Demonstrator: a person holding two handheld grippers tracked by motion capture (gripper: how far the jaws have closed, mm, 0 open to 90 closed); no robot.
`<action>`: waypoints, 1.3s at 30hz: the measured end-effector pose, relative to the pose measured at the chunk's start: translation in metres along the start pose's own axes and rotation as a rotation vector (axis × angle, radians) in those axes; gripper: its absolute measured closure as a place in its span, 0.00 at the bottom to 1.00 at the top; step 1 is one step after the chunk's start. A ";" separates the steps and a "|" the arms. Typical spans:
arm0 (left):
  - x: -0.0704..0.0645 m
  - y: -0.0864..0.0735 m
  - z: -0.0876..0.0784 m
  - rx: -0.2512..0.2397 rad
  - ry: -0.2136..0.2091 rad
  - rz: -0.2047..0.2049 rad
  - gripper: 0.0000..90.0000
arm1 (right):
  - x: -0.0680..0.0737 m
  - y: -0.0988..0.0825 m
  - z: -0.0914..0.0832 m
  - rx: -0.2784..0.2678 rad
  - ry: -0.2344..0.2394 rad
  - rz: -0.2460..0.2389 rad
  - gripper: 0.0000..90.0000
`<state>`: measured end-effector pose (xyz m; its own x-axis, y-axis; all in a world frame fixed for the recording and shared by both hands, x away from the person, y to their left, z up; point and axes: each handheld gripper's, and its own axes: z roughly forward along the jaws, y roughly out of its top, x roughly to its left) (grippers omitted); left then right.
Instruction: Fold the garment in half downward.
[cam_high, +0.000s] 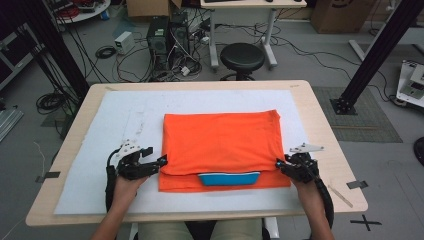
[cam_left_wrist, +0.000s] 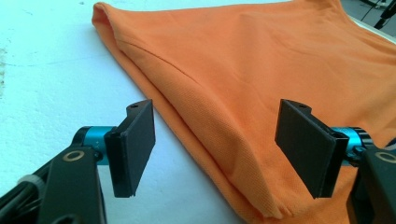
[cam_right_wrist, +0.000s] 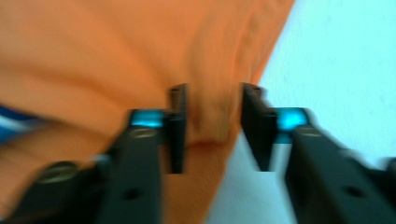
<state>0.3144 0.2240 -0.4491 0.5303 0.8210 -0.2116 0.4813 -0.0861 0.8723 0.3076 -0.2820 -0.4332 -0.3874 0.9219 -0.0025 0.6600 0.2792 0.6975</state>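
Note:
An orange shirt (cam_high: 220, 145) lies folded on the white mat (cam_high: 100, 150), with a blue collar (cam_high: 229, 178) peeking out at its near edge. My left gripper (cam_high: 162, 161) rests at the shirt's near left corner. In the left gripper view its jaws (cam_left_wrist: 219, 144) stand wide apart, the folded orange edge (cam_left_wrist: 224, 93) running between them without touching the pads. My right gripper (cam_high: 279, 164) sits at the shirt's near right corner. The right gripper view is blurred; its jaws (cam_right_wrist: 212, 126) are apart, with the shirt's edge (cam_right_wrist: 205, 112) in the gap and loose.
The wooden table (cam_high: 327, 145) carries the mat. Beyond its far edge on the floor stand a black stool (cam_high: 242, 57), computer towers (cam_high: 167, 37) and tangled cables. Black frame posts (cam_high: 380, 50) rise at both sides. Tape marks (cam_high: 356, 184) lie near the right corner.

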 end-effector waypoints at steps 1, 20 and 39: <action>0.000 0.000 0.001 0.000 0.000 0.002 0.32 | -0.001 0.001 -0.003 -0.028 0.005 0.024 0.59; 0.015 0.013 0.032 0.106 0.012 -0.075 0.33 | -0.035 0.040 0.055 0.049 0.004 0.163 0.55; -0.002 0.018 0.050 0.182 0.081 -0.017 0.93 | -0.031 0.040 0.049 0.011 -0.067 0.062 0.94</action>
<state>0.3571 0.1921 -0.4549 0.4665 0.8654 -0.1829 0.6119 -0.1664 0.7733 0.3778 -0.2865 -0.4407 -0.3022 0.9532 -0.0077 0.6886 0.2239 0.6897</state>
